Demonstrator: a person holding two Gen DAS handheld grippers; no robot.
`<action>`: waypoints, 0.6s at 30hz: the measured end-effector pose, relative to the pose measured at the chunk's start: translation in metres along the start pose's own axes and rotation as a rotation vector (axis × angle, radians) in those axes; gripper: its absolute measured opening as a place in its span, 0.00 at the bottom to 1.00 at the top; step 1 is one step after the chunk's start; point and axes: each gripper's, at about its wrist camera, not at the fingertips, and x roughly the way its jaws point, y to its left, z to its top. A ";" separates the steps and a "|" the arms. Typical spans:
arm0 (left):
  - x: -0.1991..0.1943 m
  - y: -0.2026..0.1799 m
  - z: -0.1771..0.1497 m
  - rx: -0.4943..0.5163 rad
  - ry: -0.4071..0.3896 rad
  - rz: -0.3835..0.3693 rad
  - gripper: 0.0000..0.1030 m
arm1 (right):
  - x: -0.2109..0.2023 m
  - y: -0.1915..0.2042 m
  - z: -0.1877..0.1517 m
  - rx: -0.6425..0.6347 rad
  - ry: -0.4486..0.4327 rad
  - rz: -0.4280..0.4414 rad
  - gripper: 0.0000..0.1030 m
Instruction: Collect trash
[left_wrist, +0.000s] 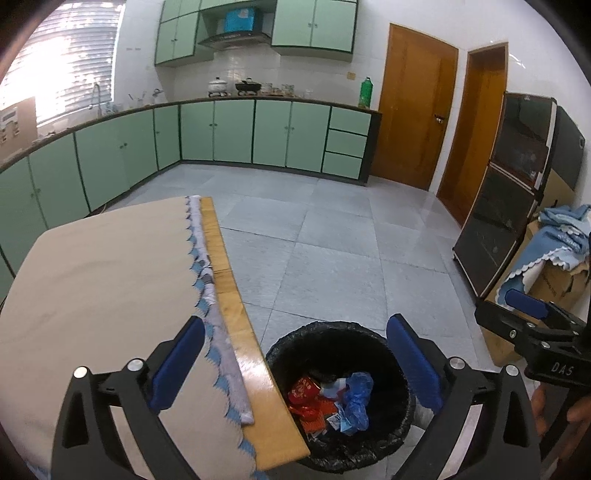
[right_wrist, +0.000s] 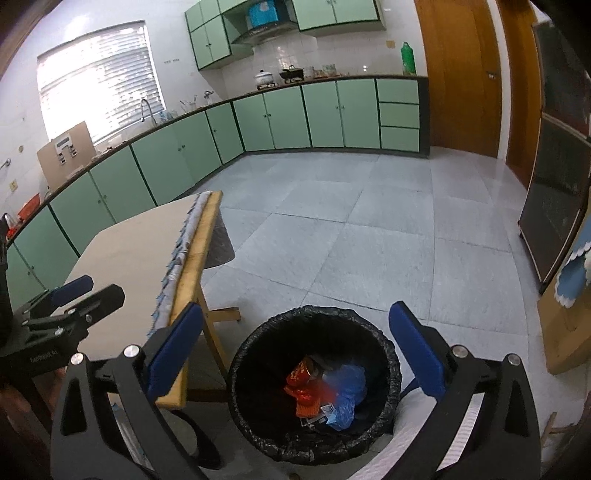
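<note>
A black-lined trash bin (left_wrist: 402, 406) (right_wrist: 258, 369) stands on the floor beside the table's corner. Inside lie red wrappers (left_wrist: 306, 395) (right_wrist: 301, 380) and a crumpled blue plastic bag (left_wrist: 356, 398) (right_wrist: 345, 395). My left gripper (left_wrist: 295, 369) is open and empty, held above the table edge and the bin. My right gripper (right_wrist: 299, 354) is open and empty, held over the bin. Each gripper shows at the edge of the other's view: the right one (left_wrist: 532, 314) and the left one (right_wrist: 74, 291).
The wooden table (left_wrist: 225, 280) (right_wrist: 199, 240) has a beige cloth with a blue scalloped edge (left_wrist: 92, 277). Green cabinets (left_wrist: 236, 129) line the far walls. A dark cabinet (left_wrist: 506, 192) and a cardboard box with blue cloth (left_wrist: 554, 258) stand at the right. The tiled floor (right_wrist: 369, 240) lies beyond the bin.
</note>
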 end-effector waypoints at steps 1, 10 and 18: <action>-0.006 0.001 -0.001 -0.004 -0.006 0.005 0.94 | -0.005 0.004 0.001 -0.011 -0.003 0.001 0.95; -0.046 0.011 -0.007 -0.037 -0.059 0.057 0.94 | -0.038 0.033 -0.006 -0.079 -0.037 -0.013 0.95; -0.071 0.013 -0.015 -0.014 -0.095 0.096 0.94 | -0.057 0.048 -0.013 -0.088 -0.076 -0.003 0.95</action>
